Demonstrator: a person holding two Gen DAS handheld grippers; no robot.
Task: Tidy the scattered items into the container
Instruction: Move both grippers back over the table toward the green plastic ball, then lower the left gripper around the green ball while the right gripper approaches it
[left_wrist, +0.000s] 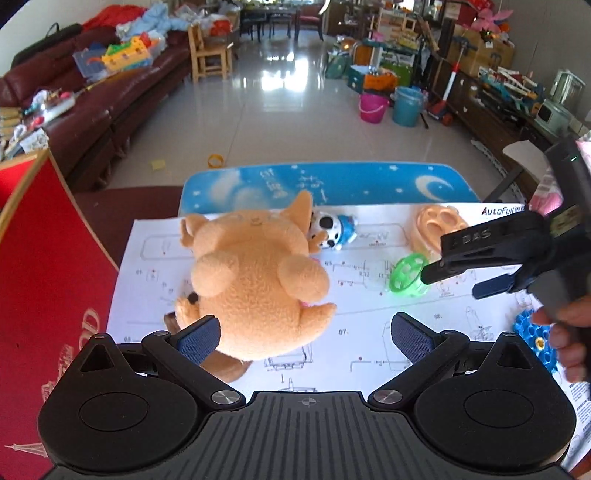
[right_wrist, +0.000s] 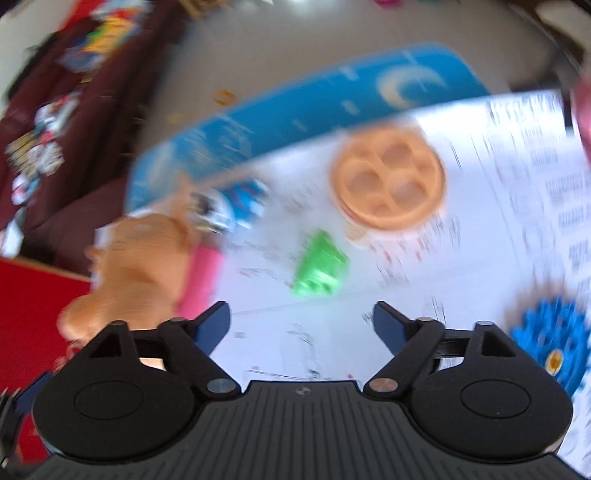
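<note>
On white sheet (left_wrist: 369, 332), corner print "AutoFull"; right gripper (left_wrist: 454, 280) marked "DAS".

Each gripper (left_wrist: 306, 334) (right_wrist: 301, 325) is showing a black ribbed body, silver screws and blue textured pads (left_wrist: 412, 338).

Pretty blurry here, but the right gripper (right_wrist: 301, 325) has its jaws apart over the white sheet (right_wrist: 480, 266), green toy (right_wrist: 320, 269) just ahead, orange disc (right_wrist: 388, 181) beyond that, blue gear (right_wrist: 550, 339) off right.
</note>
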